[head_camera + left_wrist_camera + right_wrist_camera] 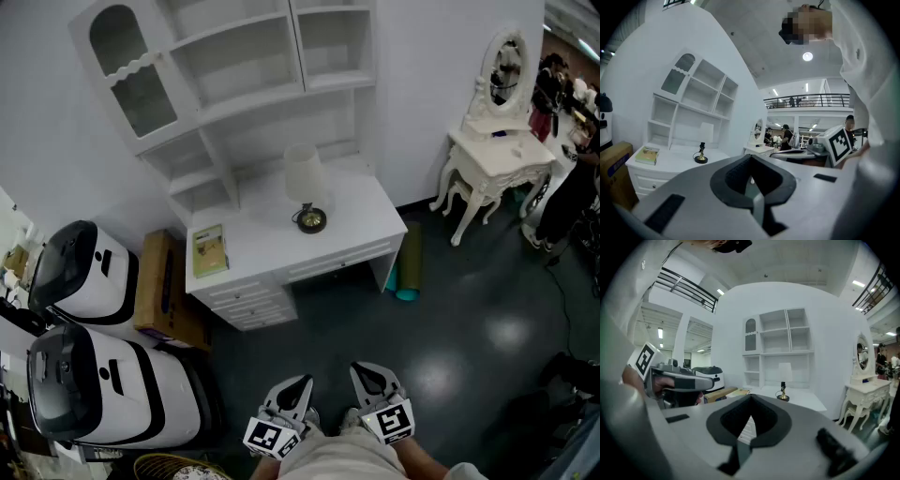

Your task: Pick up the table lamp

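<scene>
**Both grippers shut and empty, lamp's over on the desk**

So the left gripper (751, 182) has its jaws pressed together with nothing between them, and it's the same deal with the right gripper (749, 421): closed tight, holding nothing. In the head view they sit side by side at the bottom edge, close to the person's body, both pointing roughly level toward the furniture across the dark floor (469, 328).

The table lamp (306, 192) is well apart from both grippers. It stands upright on the white desk (262, 234), toward the back, a bit right of the middle: pale shade on top, dark round base with a brassy look. Neither gripper is anywhere near touching it.

Also on the desk, near its left end, lies a greenish booklet (210, 249), flat. A white shelf hutch (234, 66) rises behind the desktop. A cardboard box (159, 286) sits on the floor just beside the desk's left side, with two white-and-black machines (94, 375) further left. A green rolled mat (410, 267) leans at the desk's right end, and a cream vanity table (497, 155) with an oval mirror stands off to the right.
</scene>
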Available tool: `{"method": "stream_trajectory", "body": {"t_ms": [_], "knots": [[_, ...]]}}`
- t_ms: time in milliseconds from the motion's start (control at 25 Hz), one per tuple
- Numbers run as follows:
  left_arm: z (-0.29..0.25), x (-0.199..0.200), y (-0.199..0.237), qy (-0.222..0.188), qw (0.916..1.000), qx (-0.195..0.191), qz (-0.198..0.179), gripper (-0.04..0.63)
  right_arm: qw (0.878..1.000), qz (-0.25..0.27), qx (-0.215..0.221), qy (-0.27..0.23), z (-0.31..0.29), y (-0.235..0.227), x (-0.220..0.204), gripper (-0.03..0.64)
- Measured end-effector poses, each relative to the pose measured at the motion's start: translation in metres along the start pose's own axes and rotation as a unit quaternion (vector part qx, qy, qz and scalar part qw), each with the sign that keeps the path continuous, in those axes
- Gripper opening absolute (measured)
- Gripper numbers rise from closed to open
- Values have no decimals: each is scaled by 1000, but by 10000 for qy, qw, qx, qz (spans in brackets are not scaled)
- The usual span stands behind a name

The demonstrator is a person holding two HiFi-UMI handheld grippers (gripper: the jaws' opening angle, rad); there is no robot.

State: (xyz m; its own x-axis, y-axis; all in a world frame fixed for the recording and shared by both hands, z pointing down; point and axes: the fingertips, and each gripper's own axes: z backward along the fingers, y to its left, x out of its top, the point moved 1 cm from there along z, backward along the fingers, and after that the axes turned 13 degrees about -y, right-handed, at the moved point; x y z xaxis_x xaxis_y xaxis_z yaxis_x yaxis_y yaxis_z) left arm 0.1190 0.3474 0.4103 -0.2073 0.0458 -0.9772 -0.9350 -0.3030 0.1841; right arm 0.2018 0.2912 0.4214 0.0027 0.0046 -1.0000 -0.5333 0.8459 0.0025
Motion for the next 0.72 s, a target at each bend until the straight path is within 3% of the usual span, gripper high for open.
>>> {"method": "stream_trajectory", "body": {"t_ms": [360, 720], "knots": [[-15, 15, -9, -179, 9995, -264, -16, 11, 9998, 31, -57, -198, 6, 9, 14, 11], [-12, 10, -28, -89, 9999, -46, -44, 9, 9990, -201, 338, -208, 21, 14, 12, 11]]}}
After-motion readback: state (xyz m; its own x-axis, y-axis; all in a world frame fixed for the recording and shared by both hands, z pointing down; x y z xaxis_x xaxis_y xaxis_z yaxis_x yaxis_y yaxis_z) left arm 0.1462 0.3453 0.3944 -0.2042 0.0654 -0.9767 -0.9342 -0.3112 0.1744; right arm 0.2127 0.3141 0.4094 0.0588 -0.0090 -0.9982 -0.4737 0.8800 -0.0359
